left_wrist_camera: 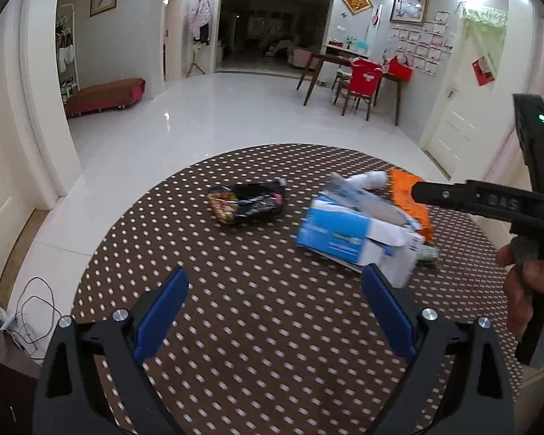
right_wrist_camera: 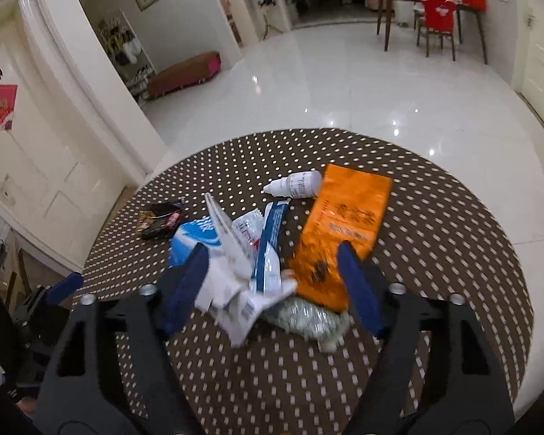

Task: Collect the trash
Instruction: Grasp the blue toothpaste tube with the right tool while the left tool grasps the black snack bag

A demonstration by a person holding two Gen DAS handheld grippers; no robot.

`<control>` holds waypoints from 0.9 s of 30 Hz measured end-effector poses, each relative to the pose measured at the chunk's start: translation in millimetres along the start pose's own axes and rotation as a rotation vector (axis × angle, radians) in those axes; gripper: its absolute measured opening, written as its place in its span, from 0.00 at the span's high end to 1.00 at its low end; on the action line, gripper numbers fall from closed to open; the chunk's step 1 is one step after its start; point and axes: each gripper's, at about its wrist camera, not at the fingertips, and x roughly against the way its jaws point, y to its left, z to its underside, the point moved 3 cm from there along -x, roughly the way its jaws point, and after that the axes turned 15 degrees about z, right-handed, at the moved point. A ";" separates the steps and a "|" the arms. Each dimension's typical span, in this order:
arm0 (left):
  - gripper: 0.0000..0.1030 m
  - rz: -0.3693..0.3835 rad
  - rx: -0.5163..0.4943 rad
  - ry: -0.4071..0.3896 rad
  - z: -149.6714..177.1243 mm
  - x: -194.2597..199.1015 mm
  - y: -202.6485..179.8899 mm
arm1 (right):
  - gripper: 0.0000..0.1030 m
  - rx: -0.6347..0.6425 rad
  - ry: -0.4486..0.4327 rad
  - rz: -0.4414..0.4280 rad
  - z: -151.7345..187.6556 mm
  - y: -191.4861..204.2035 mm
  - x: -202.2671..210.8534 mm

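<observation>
Trash pile (right_wrist_camera: 272, 253) lies between the right gripper (right_wrist_camera: 275, 282) jaws, spread to scoop; left gripper (left_wrist_camera: 273, 301) jaws apart, idle

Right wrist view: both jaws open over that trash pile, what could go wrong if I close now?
The right gripper straddles several loose pieces, so it may pinch only the torn box and drag the rest. The small bottle lies on its side and could roll off the table. The left gripper is close beside the pile; the two tools might collide.
</observation>
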 end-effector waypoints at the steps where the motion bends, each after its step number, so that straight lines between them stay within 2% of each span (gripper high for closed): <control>1: 0.09 -0.011 -0.009 0.005 -2.6 -4.8 4.2 | 0.42 0.003 0.017 -0.007 -2.8 2.7 -7.7; 3: 0.09 -0.037 -0.031 0.022 -8.8 -16.8 12.8 | 0.56 0.021 0.060 -0.014 -6.7 9.3 -25.6; 7: 0.09 -0.086 -0.093 0.065 -23.3 -42.2 26.8 | 0.75 0.057 0.098 -0.012 -8.2 15.6 -43.2; 8: 0.09 -0.097 -0.112 0.074 -25.4 -48.2 29.1 | 0.83 0.071 0.107 -0.014 -6.7 17.2 -44.5; 11: 0.09 -0.122 -0.173 0.108 -35.2 -65.8 34.8 | 0.85 0.103 0.108 -0.010 -0.1 20.3 -44.3; 15: 0.09 -0.120 -0.259 0.163 -43.9 -86.4 36.8 | 0.86 0.067 0.070 -0.042 7.1 14.7 -30.1; 19: 0.09 -0.049 -0.318 0.212 -49.1 -104.1 35.9 | 0.86 0.038 0.004 -0.088 10.3 10.2 -1.9; 20: 0.15 -0.013 -0.300 0.210 -50.7 -105.9 38.0 | 0.86 0.033 -0.008 -0.097 11.2 8.8 4.7; 21: 0.27 0.020 -0.268 0.213 -52.5 -107.3 40.7 | 0.86 0.028 -0.019 -0.103 11.9 7.7 10.9; 22: 0.32 0.058 -0.218 0.213 -55.1 -107.7 45.6 | 0.86 0.024 -0.031 -0.105 13.1 5.4 18.7; 25: 0.45 0.072 -0.173 0.202 -55.3 -102.6 51.6 | 0.86 0.009 -0.056 -0.103 15.9 2.8 36.3; 26: 0.61 0.083 -0.163 0.197 -53.8 -100.2 51.7 | 0.86 -0.001 -0.063 -0.105 18.4 -1.5 41.8; 27: 0.63 0.071 -0.157 0.194 -51.5 -97.0 51.0 | 0.86 -0.010 -0.068 -0.105 22.8 -4.4 47.9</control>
